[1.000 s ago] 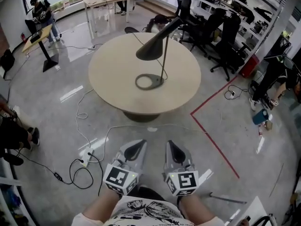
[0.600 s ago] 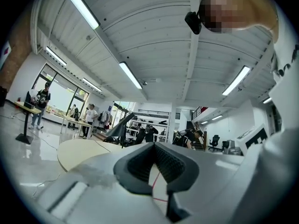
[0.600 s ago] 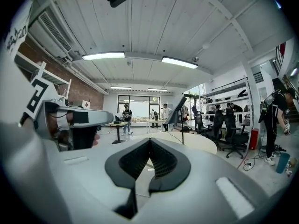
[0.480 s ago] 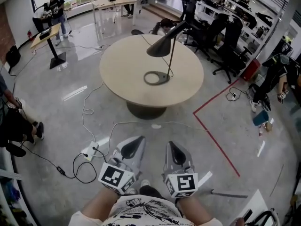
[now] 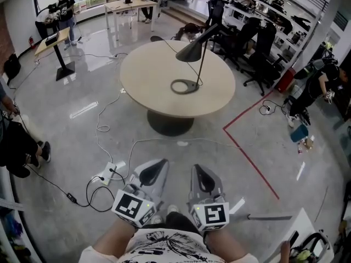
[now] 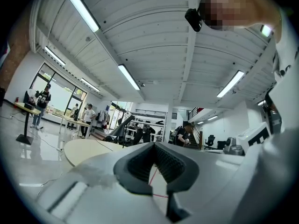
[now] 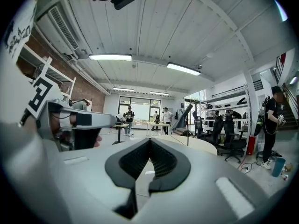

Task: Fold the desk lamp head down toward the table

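A black desk lamp stands on a round beige table (image 5: 148,75), far ahead of me in the head view. Its cone-shaped head (image 5: 193,51) is raised and tilted on a thin stem above a ring base (image 5: 185,86). My left gripper (image 5: 159,166) and right gripper (image 5: 198,170) hang side by side close to my body, well short of the table, both shut on nothing. The left gripper view has the shut left gripper (image 6: 153,146) with the lamp (image 6: 122,126) small behind it. Past the shut right gripper (image 7: 150,141), the right gripper view shows the lamp (image 7: 183,115) and table (image 7: 205,143).
Cables and a power strip (image 5: 107,174) lie on the shiny floor between me and the table. A red tape line (image 5: 249,158) runs at the right. Office chairs (image 5: 258,43) crowd behind the table. A standing desk (image 5: 55,43) and people are at the far left.
The head view has shifted, so the table and lamp sit a little further right and higher in frame. The lamp's pose is unchanged, and both grippers stay low and shut.
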